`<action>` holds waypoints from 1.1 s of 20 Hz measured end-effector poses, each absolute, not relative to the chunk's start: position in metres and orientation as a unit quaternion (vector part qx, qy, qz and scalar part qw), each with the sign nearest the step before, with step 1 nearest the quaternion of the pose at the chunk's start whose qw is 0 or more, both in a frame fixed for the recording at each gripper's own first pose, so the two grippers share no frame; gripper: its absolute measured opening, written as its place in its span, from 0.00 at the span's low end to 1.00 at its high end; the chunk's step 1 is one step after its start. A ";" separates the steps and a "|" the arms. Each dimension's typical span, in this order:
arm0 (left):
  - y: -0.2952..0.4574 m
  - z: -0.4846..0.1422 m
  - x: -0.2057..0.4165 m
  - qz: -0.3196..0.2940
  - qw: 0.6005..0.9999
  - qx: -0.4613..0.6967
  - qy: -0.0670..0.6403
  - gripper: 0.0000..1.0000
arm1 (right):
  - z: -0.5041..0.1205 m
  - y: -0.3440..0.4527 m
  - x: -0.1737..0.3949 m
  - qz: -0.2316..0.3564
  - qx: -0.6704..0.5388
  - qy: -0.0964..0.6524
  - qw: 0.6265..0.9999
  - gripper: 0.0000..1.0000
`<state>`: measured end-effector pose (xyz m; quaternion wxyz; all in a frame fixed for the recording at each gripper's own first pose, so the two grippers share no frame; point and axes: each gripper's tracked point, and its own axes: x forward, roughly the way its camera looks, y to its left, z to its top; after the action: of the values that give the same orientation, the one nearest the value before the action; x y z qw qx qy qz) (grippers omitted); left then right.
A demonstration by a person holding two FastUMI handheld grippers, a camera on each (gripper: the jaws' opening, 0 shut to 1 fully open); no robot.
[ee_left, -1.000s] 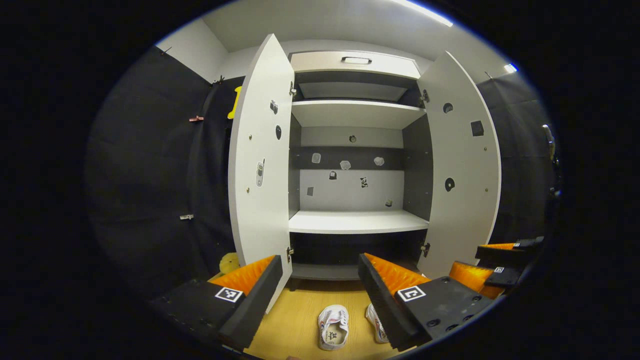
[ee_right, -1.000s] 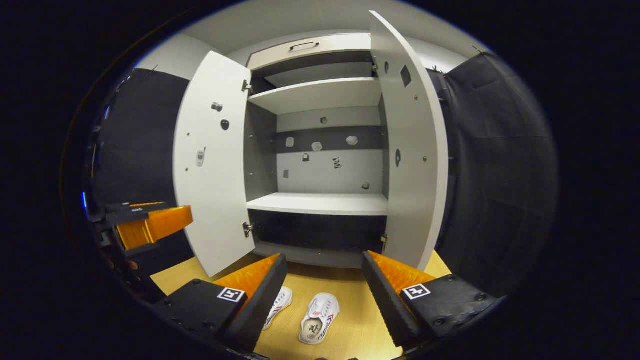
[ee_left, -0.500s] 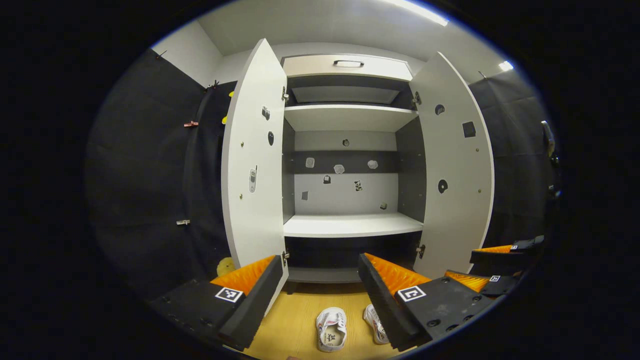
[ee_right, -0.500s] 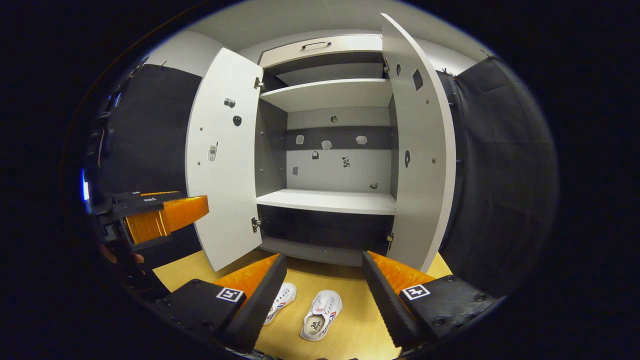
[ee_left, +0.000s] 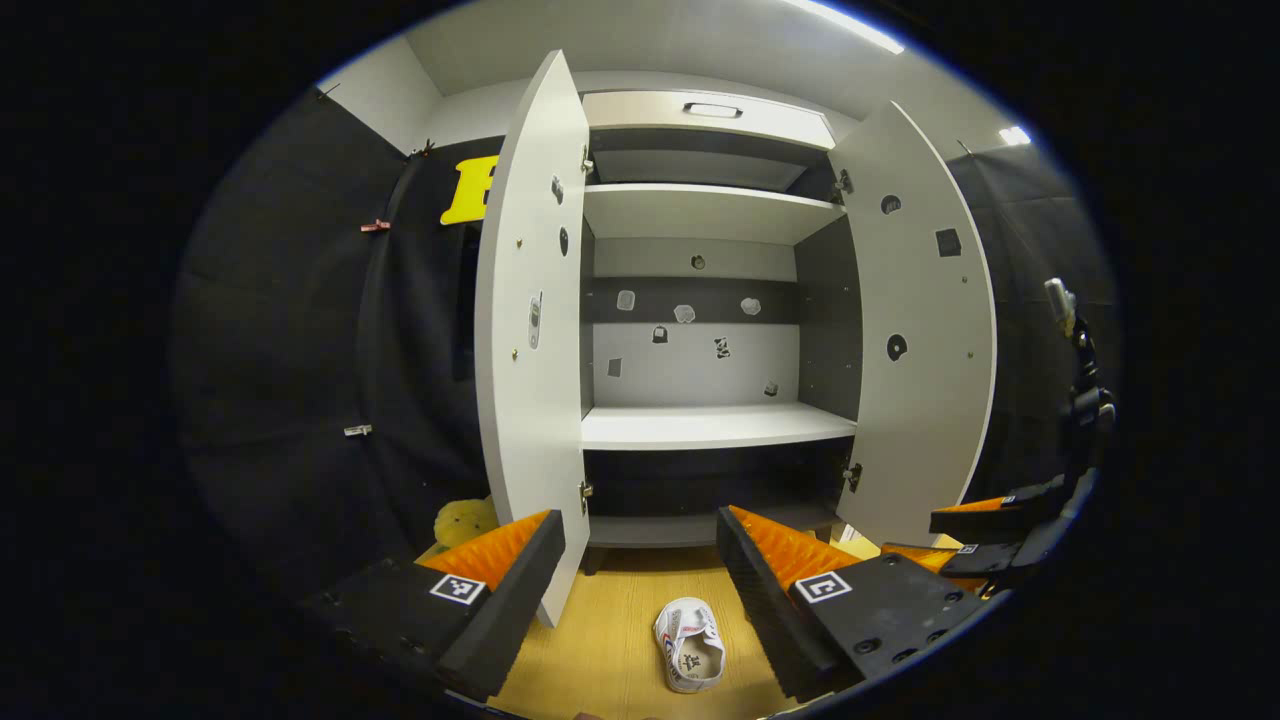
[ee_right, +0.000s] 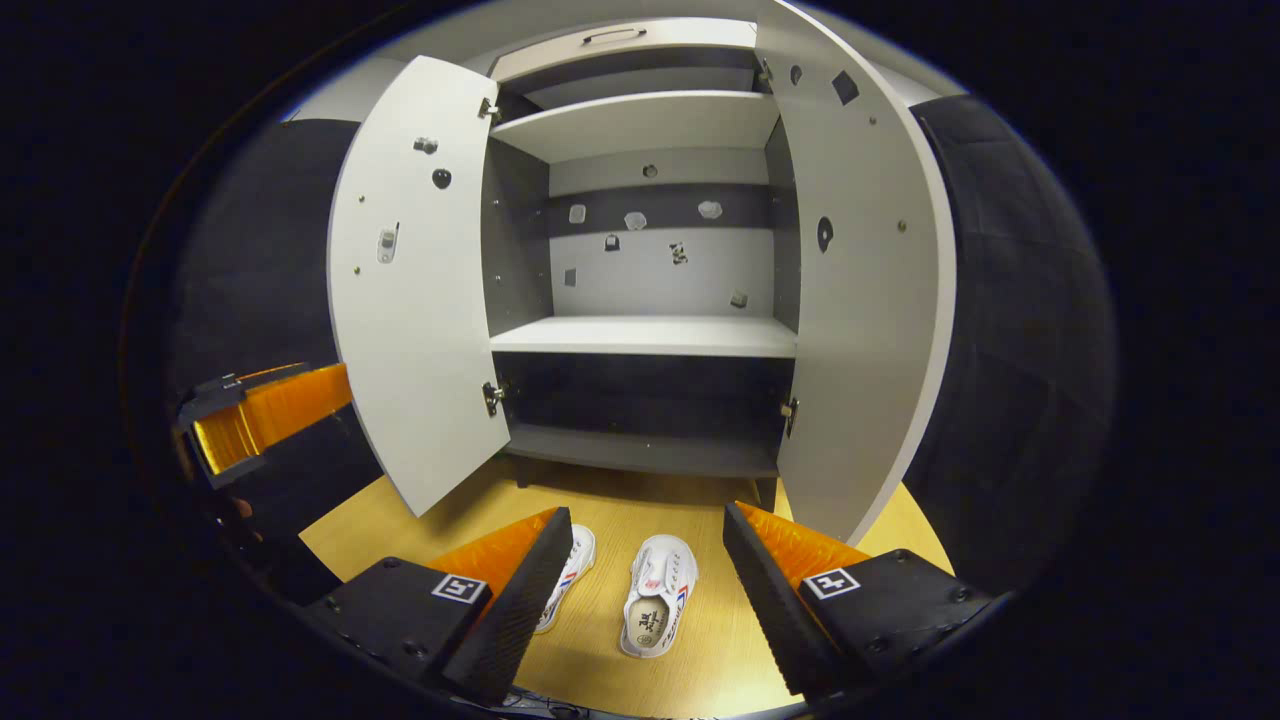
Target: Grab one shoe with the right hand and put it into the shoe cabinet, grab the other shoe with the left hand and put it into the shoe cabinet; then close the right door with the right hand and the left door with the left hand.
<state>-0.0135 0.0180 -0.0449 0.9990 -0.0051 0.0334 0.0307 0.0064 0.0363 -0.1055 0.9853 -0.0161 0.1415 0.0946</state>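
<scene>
A white shoe cabinet (ee_left: 710,425) (ee_right: 645,335) stands ahead with both doors swung wide, left door (ee_left: 530,340) (ee_right: 415,290) and right door (ee_left: 925,330) (ee_right: 860,280). Two white shoes lie on the wooden floor in front. The right gripper view has one shoe (ee_right: 658,608) between the fingers and the other shoe (ee_right: 570,575) half behind the left finger. The left gripper view has a single shoe (ee_left: 690,645) low down. My left gripper (ee_left: 640,580) is open, high above the floor. My right gripper (ee_right: 645,585) is open above the shoes, and it also appears far right (ee_left: 985,530).
The wooden floor (ee_right: 400,525) runs in front of the cabinet. A middle shelf (ee_right: 650,335) and a lower compartment (ee_right: 640,455) are bare. A yellow object (ee_left: 462,520) lies by the left door's foot. Black cloth walls close both sides. A stand (ee_left: 1075,400) rises at right.
The right gripper has dipped and come closer, so the shoes sit higher between its fingers. The left gripper view has swung, hiding the second shoe behind its right finger.
</scene>
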 end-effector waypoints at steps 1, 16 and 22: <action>0.023 -0.049 -0.015 0.029 0.999 -0.010 0.036 0.96 | -0.116 0.041 0.008 0.092 -0.014 0.155 0.983 0.99; 0.045 -0.134 -0.019 -0.044 0.993 -0.026 0.109 0.96 | -0.290 0.066 0.036 0.076 -0.033 0.331 0.940 0.98; 0.038 -0.162 -0.008 -0.078 0.988 -0.038 0.131 0.96 | -0.327 0.072 0.048 0.073 -0.043 0.352 0.932 0.99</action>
<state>-0.0076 0.0382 -0.1617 0.9877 -0.0376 0.1306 -0.0780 0.0475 0.0717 -0.3266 0.9322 -0.0426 0.3520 0.0725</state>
